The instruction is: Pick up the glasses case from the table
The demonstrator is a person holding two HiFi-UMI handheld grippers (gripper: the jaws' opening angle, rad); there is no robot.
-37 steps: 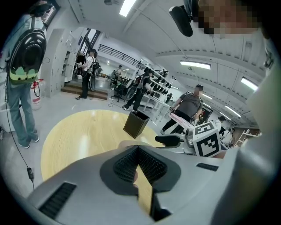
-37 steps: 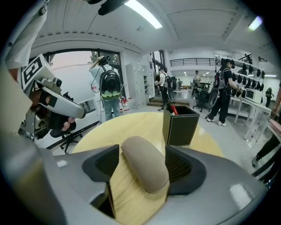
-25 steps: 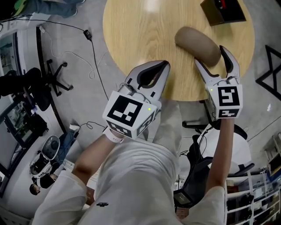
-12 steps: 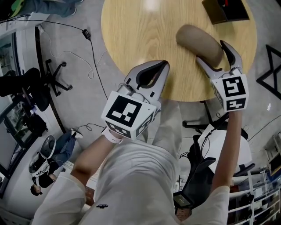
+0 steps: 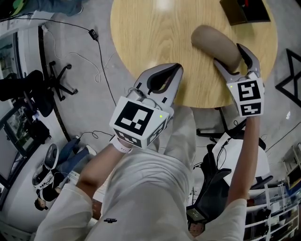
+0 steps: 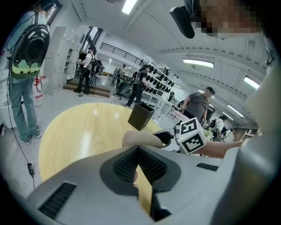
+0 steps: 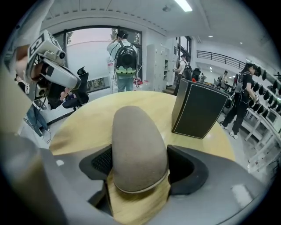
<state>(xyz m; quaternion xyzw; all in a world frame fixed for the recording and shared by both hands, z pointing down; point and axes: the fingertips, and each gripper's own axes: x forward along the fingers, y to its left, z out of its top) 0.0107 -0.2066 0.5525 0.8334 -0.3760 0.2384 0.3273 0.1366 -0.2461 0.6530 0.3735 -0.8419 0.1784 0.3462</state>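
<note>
The glasses case (image 5: 214,40), tan and oval, lies on the round wooden table (image 5: 150,33) at its right side. My right gripper (image 5: 230,55) has a jaw on each side of the case's near end. In the right gripper view the case (image 7: 138,140) fills the gap of the right gripper (image 7: 140,163); its jaws have just been closing a little but stand wide, and I see no squeeze. The case rests on the table. My left gripper (image 5: 178,67) hangs over the table's near edge, shut and empty. The left gripper view shows the left gripper (image 6: 138,148) with the case (image 6: 140,139) beyond it.
A black box (image 5: 244,10) stands just beyond the case near the table's far right edge, also seen as the black box (image 7: 199,107). Cables and an office chair (image 5: 42,89) are on the floor at left. People stand about the room.
My right gripper has slid forward along the case, so the case's near end sits deeper between the jaws. The left gripper has stayed put.
</note>
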